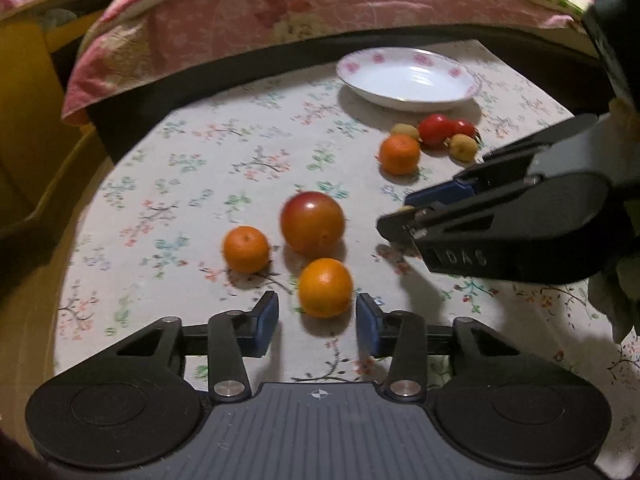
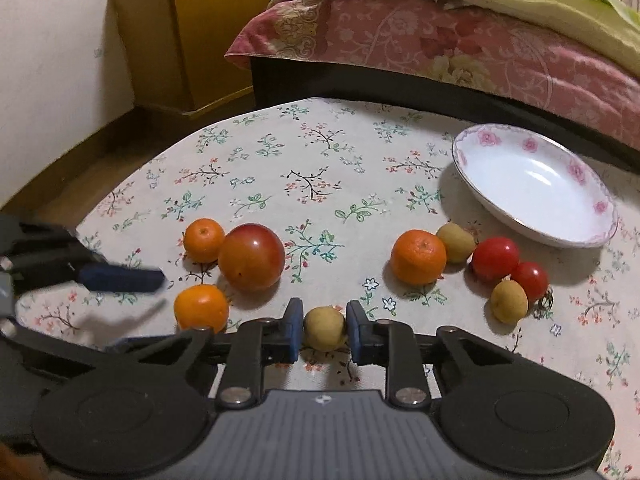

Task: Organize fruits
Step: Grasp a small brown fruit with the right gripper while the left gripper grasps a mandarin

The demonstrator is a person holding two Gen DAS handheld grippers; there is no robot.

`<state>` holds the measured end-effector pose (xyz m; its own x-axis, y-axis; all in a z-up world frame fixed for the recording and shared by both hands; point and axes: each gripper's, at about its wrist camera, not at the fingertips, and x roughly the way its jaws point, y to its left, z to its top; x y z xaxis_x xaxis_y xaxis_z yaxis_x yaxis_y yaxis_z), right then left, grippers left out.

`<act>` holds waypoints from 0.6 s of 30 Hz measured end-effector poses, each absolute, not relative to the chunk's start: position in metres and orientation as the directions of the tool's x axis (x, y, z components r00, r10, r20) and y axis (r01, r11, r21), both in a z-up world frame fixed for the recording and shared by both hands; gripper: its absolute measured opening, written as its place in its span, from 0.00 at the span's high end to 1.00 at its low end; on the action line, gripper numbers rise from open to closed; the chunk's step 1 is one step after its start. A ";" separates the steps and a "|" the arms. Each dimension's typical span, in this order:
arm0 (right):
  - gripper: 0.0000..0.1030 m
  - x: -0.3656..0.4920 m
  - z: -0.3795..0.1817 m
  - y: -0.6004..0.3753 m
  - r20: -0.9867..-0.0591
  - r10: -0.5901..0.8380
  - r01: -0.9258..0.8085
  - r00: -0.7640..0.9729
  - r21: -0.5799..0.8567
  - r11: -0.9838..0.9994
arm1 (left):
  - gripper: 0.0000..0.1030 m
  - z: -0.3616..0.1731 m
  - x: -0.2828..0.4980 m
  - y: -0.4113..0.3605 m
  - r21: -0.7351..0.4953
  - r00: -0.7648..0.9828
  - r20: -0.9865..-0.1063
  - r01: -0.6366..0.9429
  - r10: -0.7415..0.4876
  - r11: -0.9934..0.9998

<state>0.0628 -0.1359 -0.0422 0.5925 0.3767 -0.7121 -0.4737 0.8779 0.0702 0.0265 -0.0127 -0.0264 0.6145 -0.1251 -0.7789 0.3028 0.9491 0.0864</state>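
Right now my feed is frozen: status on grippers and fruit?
Right gripper shut on yellow fruit. Left gripper open around orange. Plate empty, path clear.

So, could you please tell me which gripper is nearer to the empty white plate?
Right. The right gripper, clamped on a small yellowish fruit, sits closer to the plate; the left gripper is farther back around an orange.

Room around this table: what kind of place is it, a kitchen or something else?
Most likely a bedroom at home, not a kitchen. A bed with a pink floral quilt stands right behind the low table's flowered cloth, and yellow cardboard boxes sit on the floor by the wall. No stove or sink shows.
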 end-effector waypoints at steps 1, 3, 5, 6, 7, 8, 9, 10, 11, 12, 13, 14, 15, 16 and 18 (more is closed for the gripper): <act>0.80 0.064 -0.042 -0.138 -0.712 0.385 -0.471 0.587 0.087 0.878 | 0.51 -0.028 0.028 -0.015 0.092 0.613 -0.781 0.305 -0.121 0.948; 0.80 0.063 -0.041 -0.142 -0.709 0.399 -0.470 0.582 0.108 0.876 | 0.51 -0.031 0.032 -0.017 0.097 0.609 -0.785 0.304 -0.115 0.948; 0.80 0.062 -0.040 -0.145 -0.706 0.399 -0.471 0.584 0.105 0.876 | 0.51 -0.032 0.036 -0.017 0.091 0.611 -0.783 0.296 -0.115 0.951; 0.80 0.062 -0.041 -0.146 -0.706 0.398 -0.471 0.586 0.104 0.876 | 0.50 -0.032 0.038 -0.017 0.092 0.613 -0.782 0.294 -0.114 0.951; 0.80 0.062 -0.042 -0.147 -0.706 0.399 -0.470 0.585 0.106 0.876 | 0.50 -0.032 0.039 -0.017 0.093 0.615 -0.781 0.292 -0.113 0.952; 0.80 0.063 -0.044 -0.148 -0.708 0.405 -0.470 0.578 0.117 0.875 | 0.50 -0.032 0.040 -0.017 0.091 0.615 -0.780 0.291 -0.114 0.952; 0.80 0.064 -0.045 -0.150 -0.703 0.412 -0.470 0.580 0.124 0.874 | 0.50 -0.033 0.041 -0.017 0.089 0.619 -0.777 0.291 -0.117 0.952; 0.80 0.065 -0.045 -0.150 -0.700 0.417 -0.471 0.580 0.130 0.873 | 0.50 -0.033 0.041 -0.017 0.087 0.620 -0.775 0.291 -0.119 0.953; 0.80 0.066 -0.045 -0.150 -0.700 0.419 -0.473 0.578 0.131 0.871 | 0.50 -0.033 0.041 -0.016 0.082 0.620 -0.775 0.290 -0.122 0.953; 0.80 0.066 -0.045 -0.150 -0.704 0.420 -0.477 0.573 0.131 0.869 | 0.50 -0.033 0.042 -0.016 0.077 0.619 -0.776 0.290 -0.125 0.954; 0.80 0.066 -0.046 -0.149 -0.707 0.422 -0.481 0.568 0.131 0.867 | 0.49 -0.033 0.042 -0.015 0.073 0.618 -0.776 0.289 -0.128 0.955; 0.80 0.066 -0.047 -0.150 -0.708 0.425 -0.482 0.564 0.136 0.865 | 0.49 -0.033 0.042 -0.014 0.069 0.617 -0.776 0.288 -0.130 0.955; 0.79 0.065 -0.048 -0.150 -0.710 0.428 -0.483 0.559 0.141 0.864 | 0.49 -0.033 0.042 -0.014 0.067 0.617 -0.776 0.288 -0.131 0.955; 0.79 0.063 -0.049 -0.151 -0.706 0.428 -0.486 0.565 0.134 0.864 | 0.48 -0.033 0.042 -0.015 0.070 0.619 -0.775 0.289 -0.130 0.955; 0.79 0.061 -0.049 -0.152 -0.706 0.427 -0.487 0.566 0.132 0.863 | 0.49 -0.033 0.041 -0.016 0.081 0.622 -0.773 0.293 -0.126 0.953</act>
<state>0.0612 -0.1517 -0.0489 0.5656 0.4266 -0.7057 -0.4870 0.8634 0.1316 0.0413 -0.0162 -0.0327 0.6217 -0.1257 -0.7731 0.2933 0.9526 0.0810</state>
